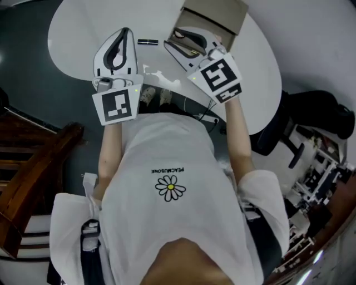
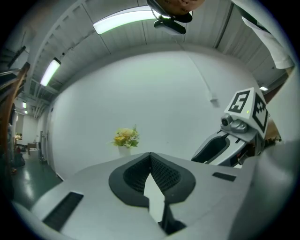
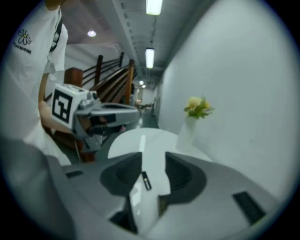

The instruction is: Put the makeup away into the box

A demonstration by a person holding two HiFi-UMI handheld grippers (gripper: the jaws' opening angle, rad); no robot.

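A small black makeup tube [image 1: 147, 42] lies on the round white table [image 1: 78, 28], between my two grippers. An open brown cardboard box [image 1: 214, 16] stands at the table's far right. My right gripper [image 1: 177, 40] hovers just in front of the box, pointing left toward the tube. Its jaws stand open with nothing in them. In the right gripper view the tube [image 3: 146, 180] shows on the tabletop through the gap of that gripper [image 3: 153, 161]. My left gripper [image 1: 125, 30] is left of the tube, held level, its tips [image 2: 150, 155] touching and holding nothing.
A white vase of yellow flowers [image 3: 197, 110] stands by the wall at the table's far side, also seen as the vase [image 2: 125, 139] in the left gripper view. A wooden staircase [image 1: 33, 167] is at the left, an office chair [image 1: 300, 122] at the right.
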